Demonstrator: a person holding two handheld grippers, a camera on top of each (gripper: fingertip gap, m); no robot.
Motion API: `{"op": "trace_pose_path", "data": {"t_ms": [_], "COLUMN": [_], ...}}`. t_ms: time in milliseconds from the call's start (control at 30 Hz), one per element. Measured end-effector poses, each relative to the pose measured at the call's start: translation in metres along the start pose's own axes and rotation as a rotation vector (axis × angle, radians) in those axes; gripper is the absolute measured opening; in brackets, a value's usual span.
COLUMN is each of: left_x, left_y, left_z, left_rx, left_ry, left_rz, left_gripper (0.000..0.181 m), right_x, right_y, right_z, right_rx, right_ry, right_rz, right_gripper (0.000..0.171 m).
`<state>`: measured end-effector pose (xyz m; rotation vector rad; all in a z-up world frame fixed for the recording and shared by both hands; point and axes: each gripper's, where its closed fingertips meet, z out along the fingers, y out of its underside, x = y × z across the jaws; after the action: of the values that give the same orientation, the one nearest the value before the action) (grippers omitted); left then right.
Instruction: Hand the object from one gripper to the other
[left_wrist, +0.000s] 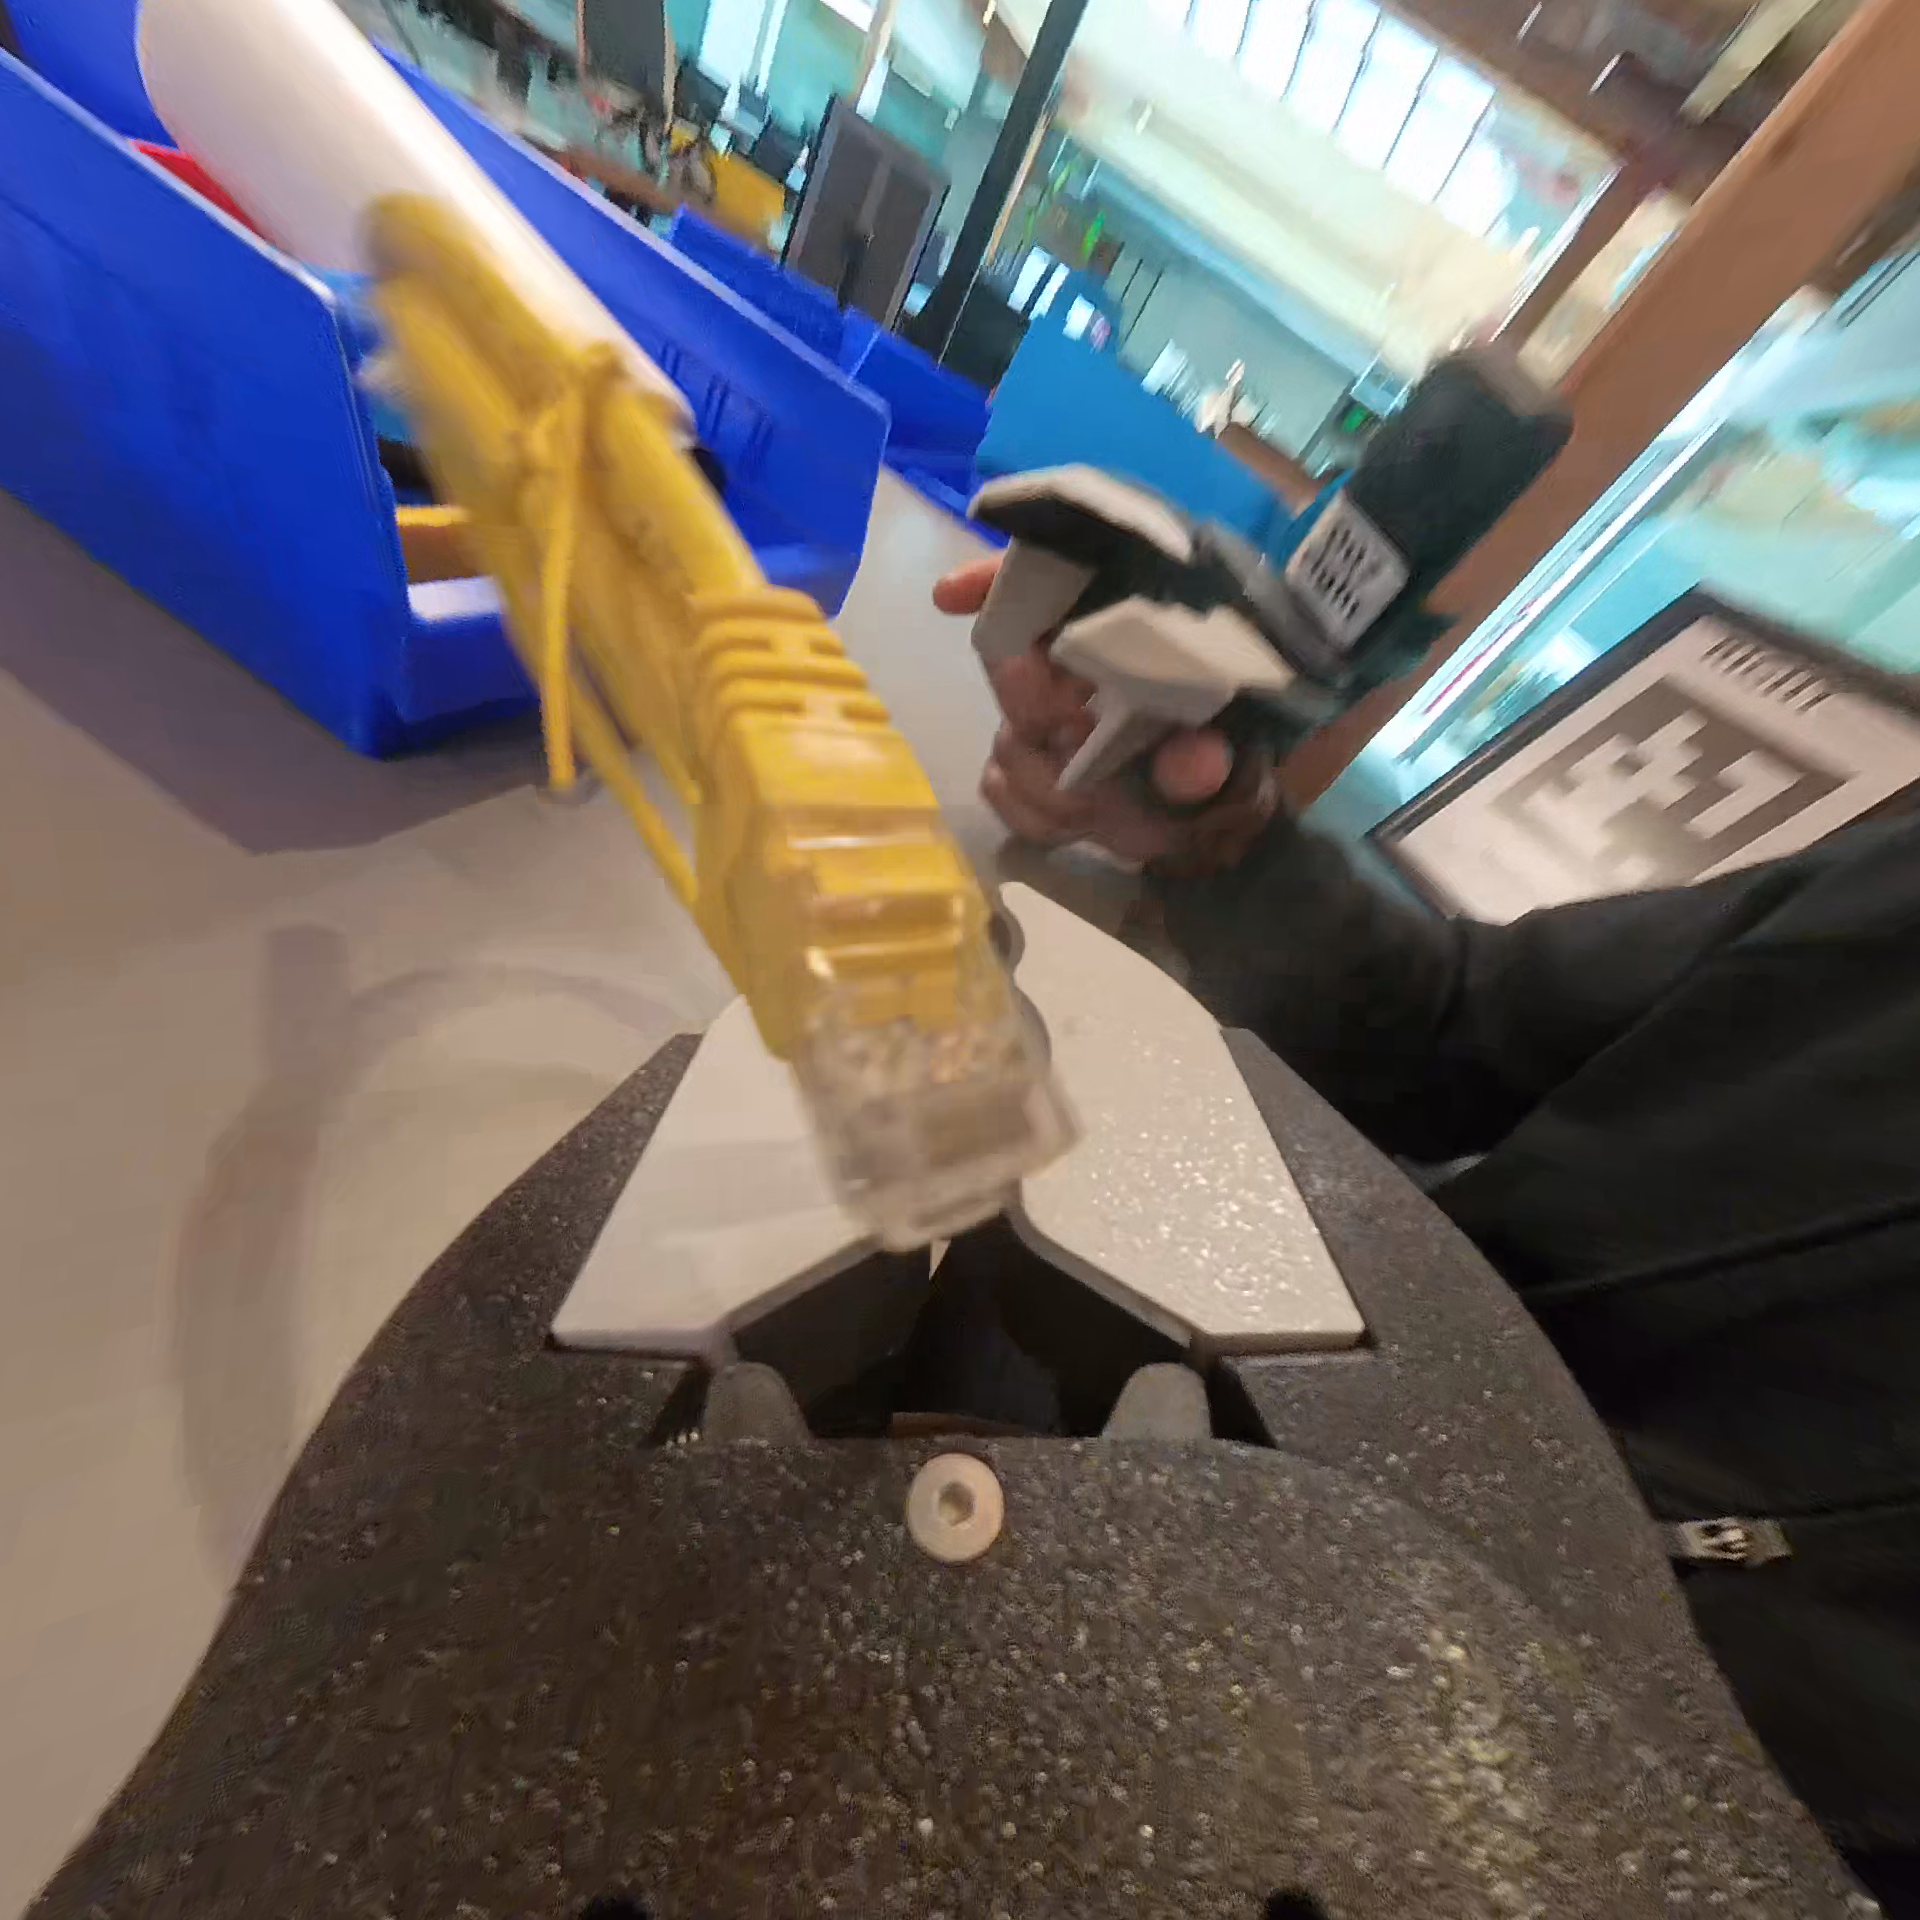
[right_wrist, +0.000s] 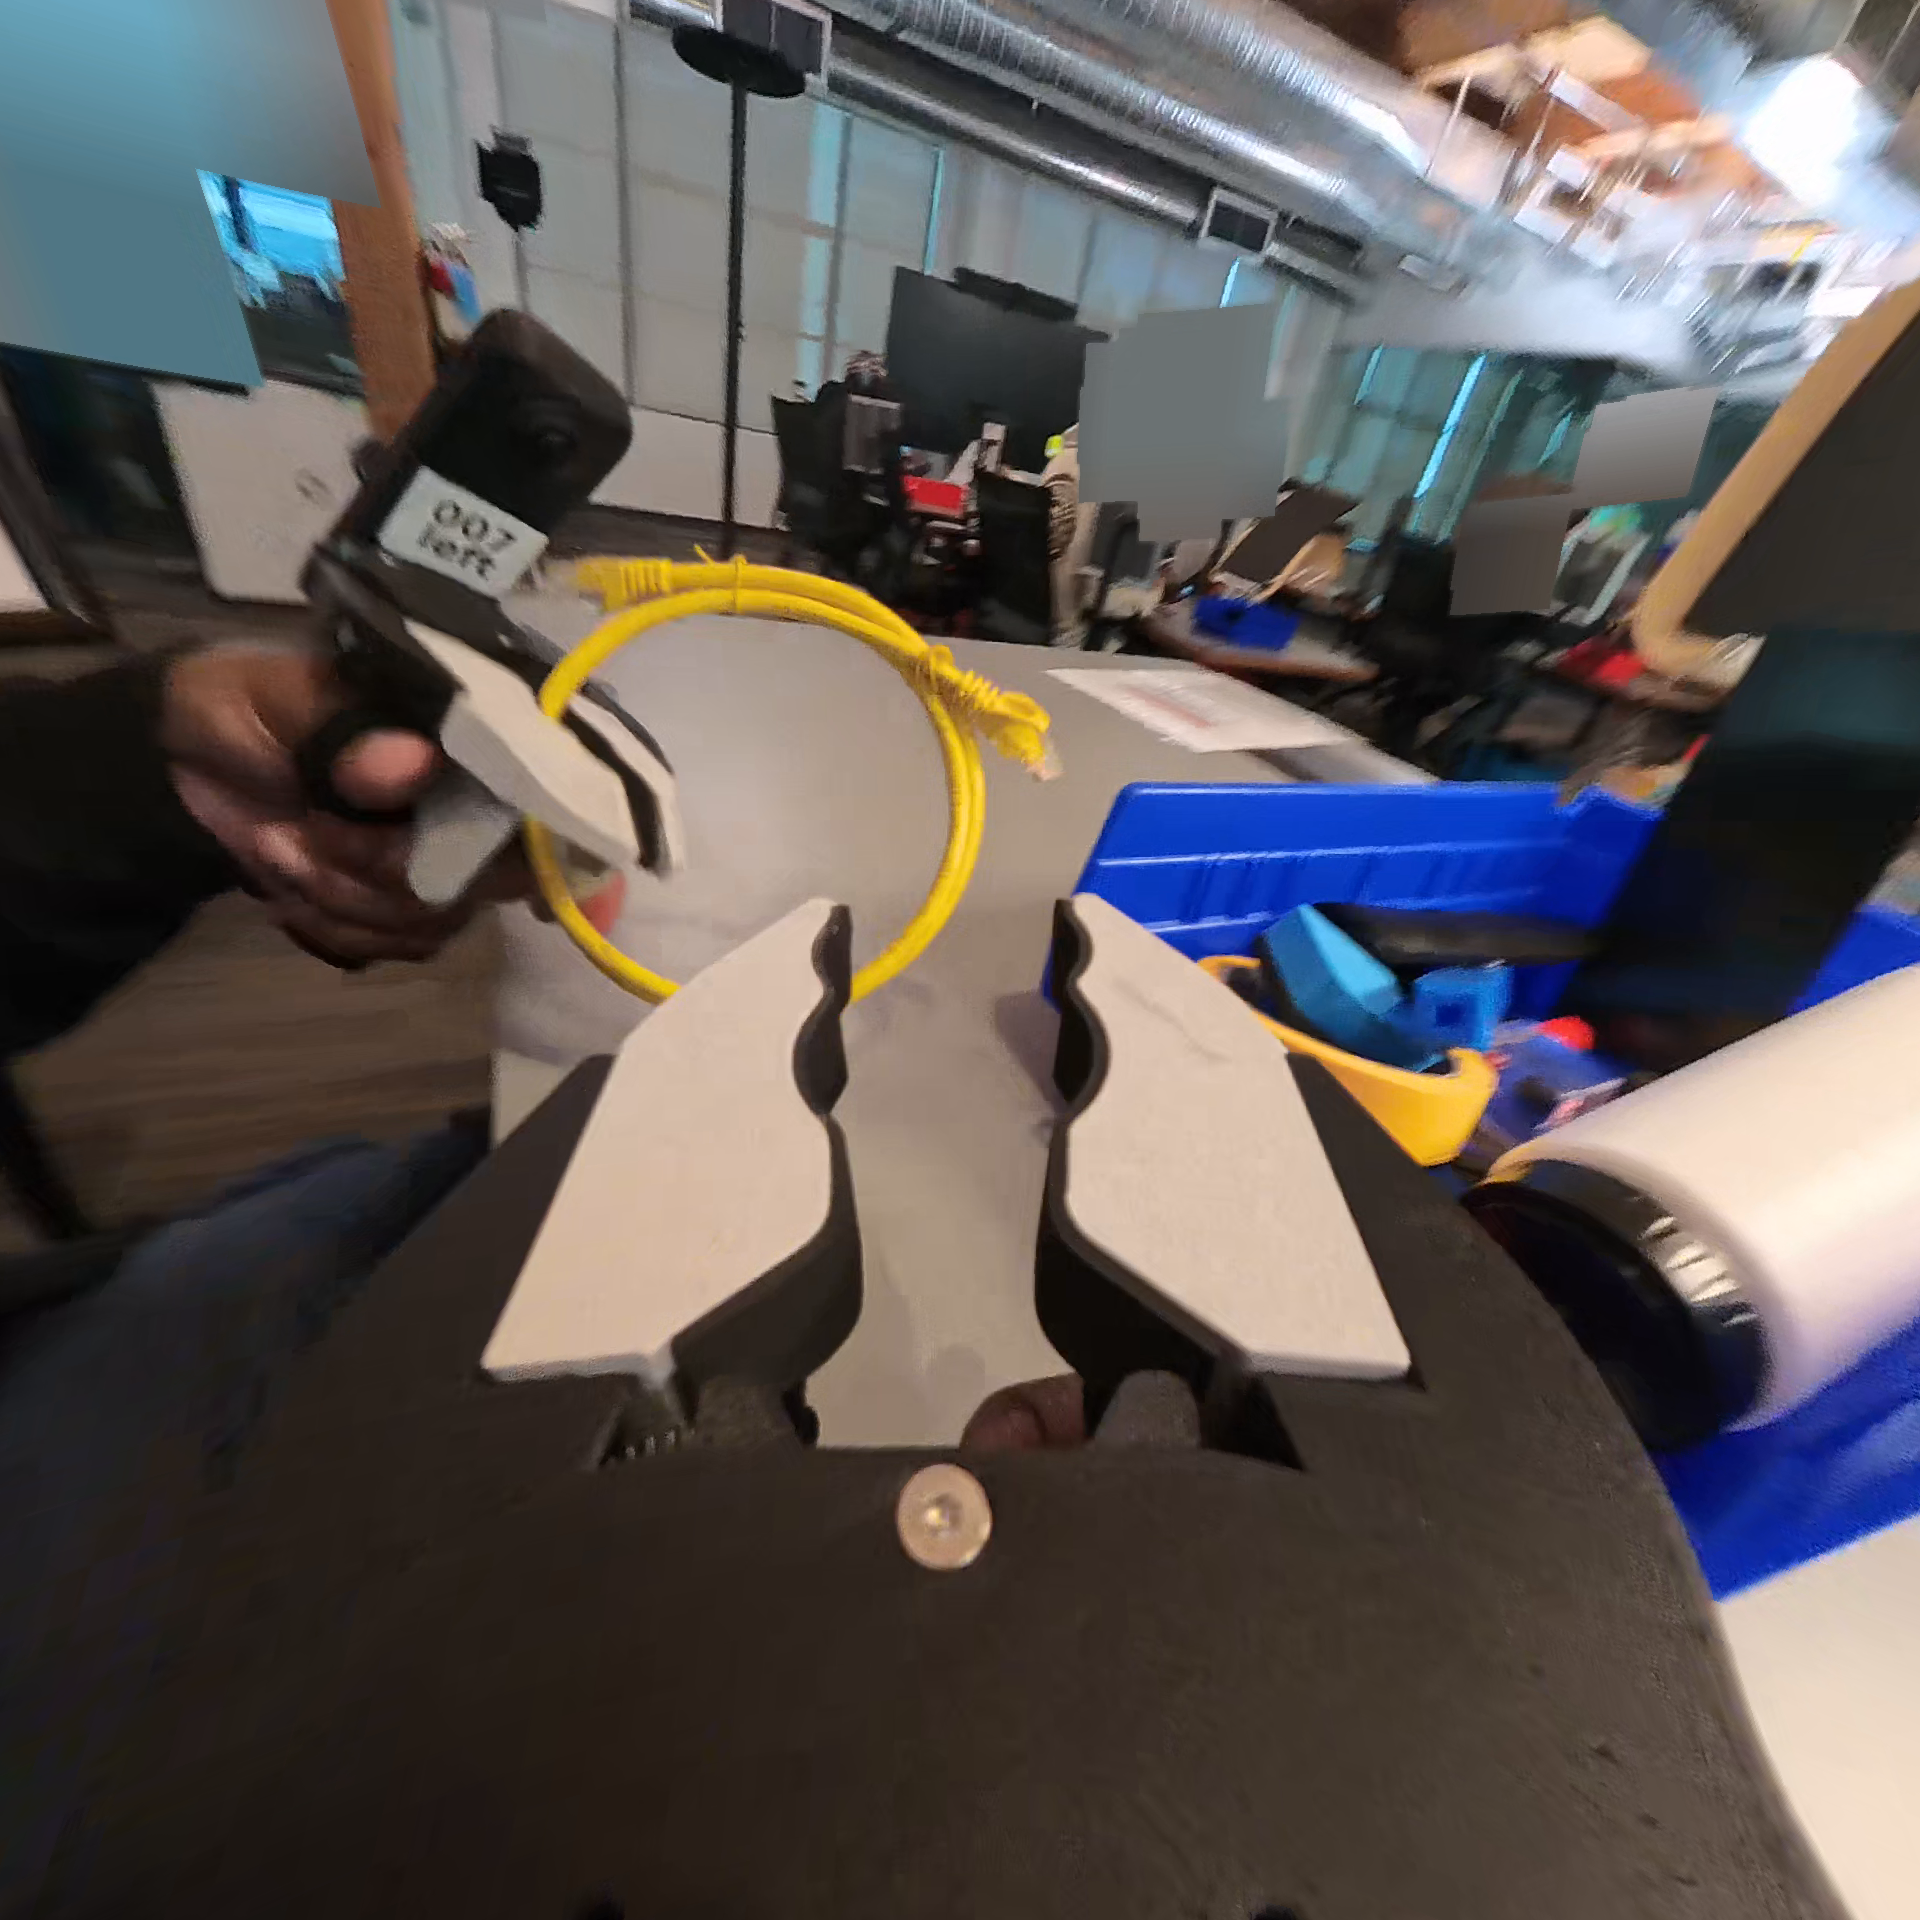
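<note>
Above the grey table (right_wrist: 790, 748), the left gripper (right_wrist: 634, 800) holds a coiled yellow network cable (right_wrist: 966, 790), its two grey fingers pinched together on the left side of the loop. The coil hangs in the air as a ring, tied with a yellow twist tie near its upper right, one clear-tipped plug sticking out there and the other plug at the top left of the ring. In the left wrist view the same cable (left_wrist: 821, 831) fills the middle, blurred, its plug end lying right over the closed left gripper (left_wrist: 997, 935) fingertips (exact contact point is hidden by the plug).

The right gripper (right_wrist: 945, 945) is spread wide, nothing between its fingers, grey table showing through the gap. The bottom of the cable ring passes just behind its left finger (right_wrist: 717, 1122); touching or not, can't tell. From the left wrist view the right gripper (left_wrist: 1029, 665) sits farther off, to the right, gripped by a hand (left_wrist: 1122, 769) with a dark sleeve.

A blue bin (right_wrist: 1351, 852) stands on the table to the right, holding a blue part, a yellow piece and a white roll (right_wrist: 1766, 1226). In the left wrist view, blue bin (left_wrist: 187, 499) is upper left with the white roll (left_wrist: 312, 135) in it.
</note>
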<state>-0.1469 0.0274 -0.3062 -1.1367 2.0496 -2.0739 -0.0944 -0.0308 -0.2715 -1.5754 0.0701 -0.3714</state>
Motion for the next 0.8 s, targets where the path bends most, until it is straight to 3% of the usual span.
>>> {"op": "trace_pose_path", "data": {"t_ms": [333,433,600,700,800], "left_x": [0.011,0.021,0.033,0.036,0.037], "left_y": [-0.017,-0.027,-0.032,-0.032,-0.034], "left_z": [0.006,0.006,0.013,0.019,0.023], "left_rx": [0.129,0.185,0.235,0.26,0.294], "left_ry": [0.119,0.187,0.286,0.346,0.424], "left_rz": [-0.168,-0.23,-0.342,-0.438,-0.563], "left_gripper": [0.005,0.005,0.005,0.001,0.003], "right_x": [-0.036,-0.036,-0.033,-0.034,-0.035], "right_y": [0.04,0.051,0.045,0.04,0.034], "right_z": [0.021,0.024,0.024,0.023,0.021], "right_rx": [-0.201,-0.248,-0.221,-0.195,-0.16], "right_ry": [0.082,0.116,0.198,0.237,0.271], "right_rz": [-0.662,-0.787,-0.893,-0.953,-0.995], "right_gripper": [0.043,0.053,0.054,0.044,0.014]}}
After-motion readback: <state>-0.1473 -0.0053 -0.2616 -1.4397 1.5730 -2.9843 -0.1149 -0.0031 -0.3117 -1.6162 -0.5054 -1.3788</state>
